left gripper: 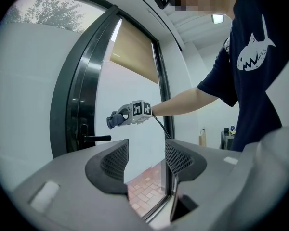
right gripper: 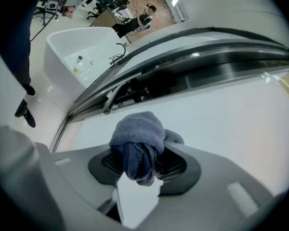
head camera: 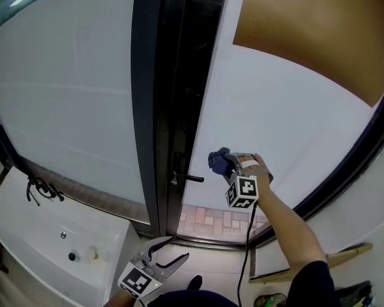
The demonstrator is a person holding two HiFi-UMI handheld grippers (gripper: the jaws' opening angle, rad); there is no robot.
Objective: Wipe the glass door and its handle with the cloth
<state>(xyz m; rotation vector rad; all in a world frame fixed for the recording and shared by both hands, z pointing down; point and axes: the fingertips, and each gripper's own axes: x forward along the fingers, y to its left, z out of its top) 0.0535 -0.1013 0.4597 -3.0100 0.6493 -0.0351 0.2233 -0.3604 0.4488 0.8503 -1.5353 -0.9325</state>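
The frosted glass door (head camera: 288, 126) stands beside a dark frame (head camera: 157, 107). Its black lever handle (head camera: 189, 178) juts out at mid height. My right gripper (head camera: 225, 165) is shut on a bunched blue-grey cloth (head camera: 219, 160), just right of the handle's tip and close to the glass. I cannot tell whether the cloth touches the pane. In the right gripper view the cloth (right gripper: 137, 138) bulges from between the jaws, with the handle (right gripper: 111, 97) beyond it. My left gripper (head camera: 176, 249) hangs low near my body, open and with nothing in it, facing the door (left gripper: 130, 90).
A white basin (head camera: 25, 229) with a black tap (head camera: 41, 190) stands at the lower left. A brown blind (head camera: 320, 31) covers the door's top. Brick paving (head camera: 217, 222) shows through the lower glass. A wooden strip (head camera: 345, 256) lies on the floor at the right.
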